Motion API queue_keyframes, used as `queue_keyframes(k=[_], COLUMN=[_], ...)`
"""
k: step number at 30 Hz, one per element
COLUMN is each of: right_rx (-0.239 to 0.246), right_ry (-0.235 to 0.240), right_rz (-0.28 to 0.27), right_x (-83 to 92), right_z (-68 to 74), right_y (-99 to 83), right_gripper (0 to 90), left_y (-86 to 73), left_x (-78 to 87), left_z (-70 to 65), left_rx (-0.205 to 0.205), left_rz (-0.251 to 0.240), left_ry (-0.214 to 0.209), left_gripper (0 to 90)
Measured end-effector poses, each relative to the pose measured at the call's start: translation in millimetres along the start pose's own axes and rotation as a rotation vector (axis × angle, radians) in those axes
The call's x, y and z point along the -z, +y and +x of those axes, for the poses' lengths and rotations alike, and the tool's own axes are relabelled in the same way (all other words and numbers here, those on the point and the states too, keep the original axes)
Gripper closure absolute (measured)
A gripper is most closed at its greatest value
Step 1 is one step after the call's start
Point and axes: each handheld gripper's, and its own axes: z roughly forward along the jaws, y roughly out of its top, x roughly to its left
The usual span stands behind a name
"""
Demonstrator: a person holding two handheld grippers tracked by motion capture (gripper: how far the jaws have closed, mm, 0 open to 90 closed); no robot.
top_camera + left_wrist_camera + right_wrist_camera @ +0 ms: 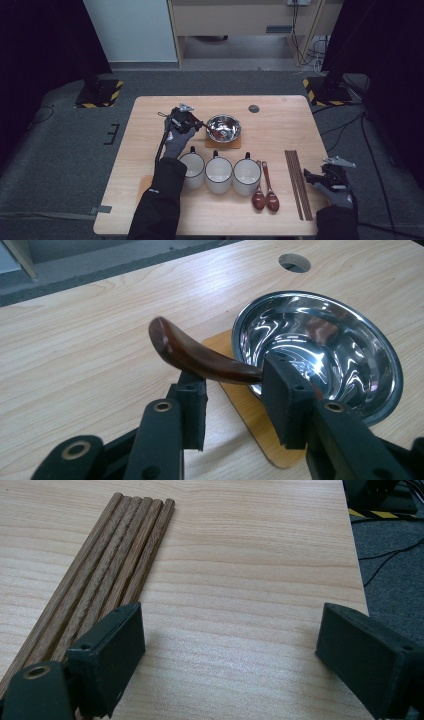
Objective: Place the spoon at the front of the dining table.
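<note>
left hand-held gripper point(232, 392): jaws partly open, loosely bracketing spoon point(200, 356) handle over bowl point(350, 385)
right hand-held gripper point(230, 655): hovering wide open, empty, beside chopsticks point(107, 570)

Light wooden table point(285, 112) bears: far centre, a thin wooden mat point(212, 144) under a steel bowl point(223, 128); near, three white mugs point(219, 176) in a row, two brown spoons point(265, 197), wooden chopsticks point(298, 184) at right.

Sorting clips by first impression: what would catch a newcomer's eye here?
The shiny steel bowl on its wooden mat at the table's middle, with a brown spoon resting on its rim between the left tongs. Nearer the person stand three white mugs in a row, and chopsticks lie by the open right tongs.
</note>
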Motion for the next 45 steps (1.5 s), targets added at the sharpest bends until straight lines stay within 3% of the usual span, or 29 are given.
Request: queue_keyframes(k=[11,19,24,33,41,45], right_rx=[0.0,0.0,0.0,0.001,-0.001,-0.008], right_ry=[-0.001,-0.002,-0.002,-0.004,-0.008,-0.011], right_rz=[0.0,0.0,0.0,-0.001,0.001,0.003], right_x=[0.0,0.0,0.0,0.0,-0.1,-0.2], right_z=[0.0,-0.1,-0.2,-0.3,-0.4,-0.6], right_y=[0.0,0.0,0.0,0.1,0.1,0.1], right_gripper=[11.9,12.1,12.1,12.1,11.4,10.5], left_y=[-18.1,-29.7,-31.1,-42.4,-65.8,-83.5], left_x=[1.7,11.6,23.7,64.1,95.3,106.4], left_z=[5.2,2.0,1.1,1.4,9.7,15.9], left_rx=[0.005,0.006,0.006,0.026,0.045,0.074], left_rz=[0.032,0.014,-0.011,-0.063,-0.081,-0.1], left_ry=[0.004,0.012,0.023,0.058,0.089,0.108], left_gripper=[57.0,51.3,46.6,35.9,28.4,26.9])
